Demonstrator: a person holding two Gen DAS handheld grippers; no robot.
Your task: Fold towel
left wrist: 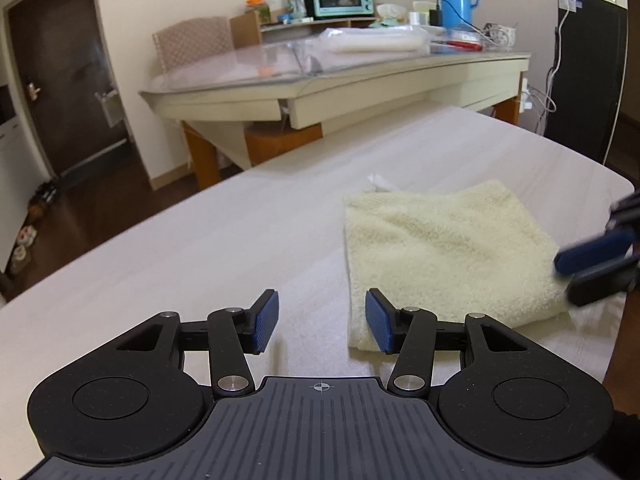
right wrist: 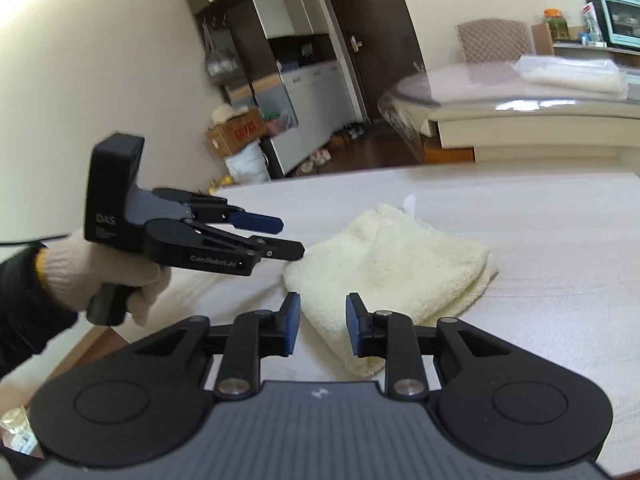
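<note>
Reading the writing first: the side of the left gripper (right wrist: 286, 236) carries the words "GenRobot.AI" on its black arm and "DAS" on its boxy body, seen from the right wrist view. No other text can be read clearly; the red print on a cardboard box (right wrist: 236, 133) near the cabinets is too blurred.

There is 1 towel (left wrist: 444, 252), cream coloured, thick and fluffy terry cloth, lying folded into a rough square on the white table (left wrist: 200, 248), whose surface has a fine woven texture. A small white tag sticks out at its far edge.

There are 2 grippers, both of matte black plastic with flat blue ribbed pads. The left gripper has its jaws spread apart with nothing between them, hovering just beside the towel's left edge. The right gripper (right wrist: 322, 326) is also released, its 2 pads apart above the near corner of the towel. A hand (right wrist: 96, 276) in a white knitted glove holds the left gripper's handle.
</note>
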